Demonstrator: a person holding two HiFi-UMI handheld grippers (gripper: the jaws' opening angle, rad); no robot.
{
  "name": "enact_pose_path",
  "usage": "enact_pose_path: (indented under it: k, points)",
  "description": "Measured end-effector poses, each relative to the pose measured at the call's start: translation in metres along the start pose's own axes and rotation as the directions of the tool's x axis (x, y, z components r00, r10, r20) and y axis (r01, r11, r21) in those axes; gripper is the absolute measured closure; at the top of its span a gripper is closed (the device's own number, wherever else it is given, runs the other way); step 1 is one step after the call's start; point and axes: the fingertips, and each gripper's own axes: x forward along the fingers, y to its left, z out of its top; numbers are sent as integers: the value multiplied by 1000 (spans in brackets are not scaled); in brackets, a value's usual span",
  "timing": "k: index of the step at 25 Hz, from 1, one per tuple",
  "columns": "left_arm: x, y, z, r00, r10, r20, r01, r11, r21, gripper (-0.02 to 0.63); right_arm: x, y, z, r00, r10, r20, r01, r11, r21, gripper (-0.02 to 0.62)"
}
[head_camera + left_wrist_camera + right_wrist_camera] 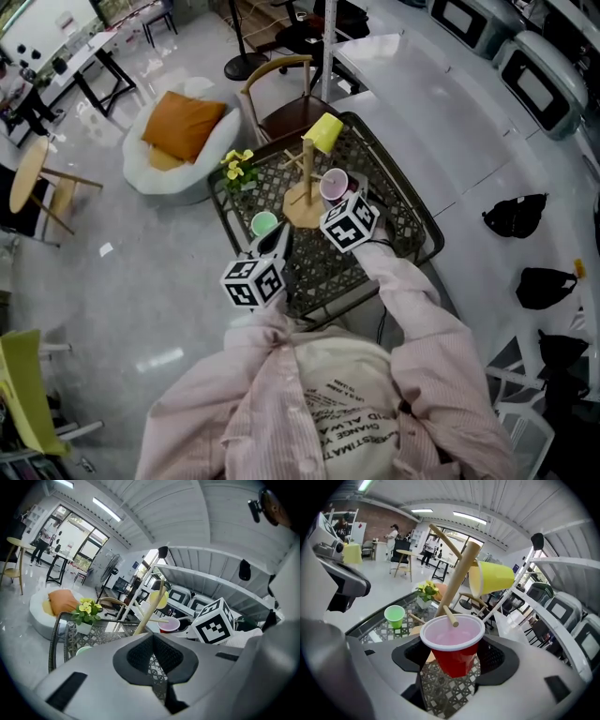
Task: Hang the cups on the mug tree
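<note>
While my left tool (151, 641) hovers pressed together over bare black lattice bench (403, 211), my right tool (452, 657) pinches the red plastic cup (451, 637), mouth up, axis tilted, a peg (451, 616) of the wooden mug tree (457, 581) over its rim.

The wooden mug tree (458, 581) stood upright on the desk on its round base, with a yellow cup (493, 577) hanging sideways on an upper peg, mouth toward the trunk. A red cup (453, 654) with a white rim and pale inside, clamped between the right gripper's (451, 662) fingers (493, 657), sat against the trunk with a lower peg's tip over its mouth. A green cup (395, 615) stood upright on the desk, apart from the base.
</note>
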Motion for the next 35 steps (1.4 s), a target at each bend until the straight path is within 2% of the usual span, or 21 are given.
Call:
enact_pose_path:
  k: [8, 21, 35]
  points:
    - [-1, 2, 2, 999, -33, -13, 33, 999, 7, 609, 3, 5, 7, 998, -53, -46, 44, 985, -168, 295]
    - [-19, 22, 2, 998, -51, -33, 51, 999, -8, 609, 7, 18, 20, 984, -162, -68, 122, 909, -398, 295]
    - [-41, 36, 5, 997, -70, -32, 69, 998, -12, 609, 16, 27, 31, 971, -222, -85, 152, 855, -496, 295]
